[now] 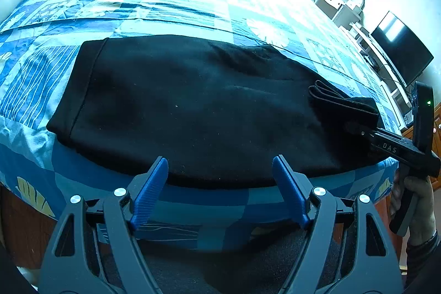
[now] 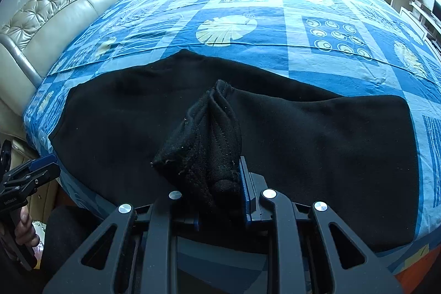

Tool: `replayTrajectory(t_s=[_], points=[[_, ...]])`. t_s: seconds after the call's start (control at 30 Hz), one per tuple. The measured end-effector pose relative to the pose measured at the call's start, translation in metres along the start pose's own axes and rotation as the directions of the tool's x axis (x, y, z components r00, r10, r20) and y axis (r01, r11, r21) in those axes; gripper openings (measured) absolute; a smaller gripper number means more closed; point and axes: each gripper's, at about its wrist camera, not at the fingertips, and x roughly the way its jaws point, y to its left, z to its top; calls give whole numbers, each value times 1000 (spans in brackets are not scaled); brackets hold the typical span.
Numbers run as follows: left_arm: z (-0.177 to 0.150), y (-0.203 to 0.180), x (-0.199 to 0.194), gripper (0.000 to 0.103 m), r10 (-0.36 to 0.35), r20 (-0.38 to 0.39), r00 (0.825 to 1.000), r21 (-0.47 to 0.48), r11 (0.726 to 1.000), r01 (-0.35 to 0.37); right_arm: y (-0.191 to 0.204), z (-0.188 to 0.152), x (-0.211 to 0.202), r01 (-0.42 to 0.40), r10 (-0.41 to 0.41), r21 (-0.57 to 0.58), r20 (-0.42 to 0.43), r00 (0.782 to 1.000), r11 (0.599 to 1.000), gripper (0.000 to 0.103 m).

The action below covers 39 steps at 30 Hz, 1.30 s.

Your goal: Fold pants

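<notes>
right gripper pinches a bunched end of the pants, lifted off the rest, which lies flat along the bed's near edge. left gripper hangs spread just off that edge, holding nothing. best carry the pinched end low and straight across, while the left pins the near hem.

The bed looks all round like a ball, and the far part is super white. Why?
In the left wrist view, the fisheye lens bends the bed into a dome, and window light washes its far end white. In the right wrist view, the bed curves too, with glare at the far edge. In both, the black pants show almost no detail, even where the right gripper pinches them.
</notes>
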Motion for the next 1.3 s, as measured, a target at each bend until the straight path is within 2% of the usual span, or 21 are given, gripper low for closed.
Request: replayTrajectory(t_s=[0.97, 1.3], points=[[-1, 0, 3, 78, -2, -6, 1000, -1, 1000, 2, 14, -10, 13, 29, -31, -49, -26, 999, 998, 26], [-4, -2, 7, 78, -6, -14, 1000, 1, 1000, 6, 21, -13, 12, -17, 15, -50, -43, 999, 999, 39]])
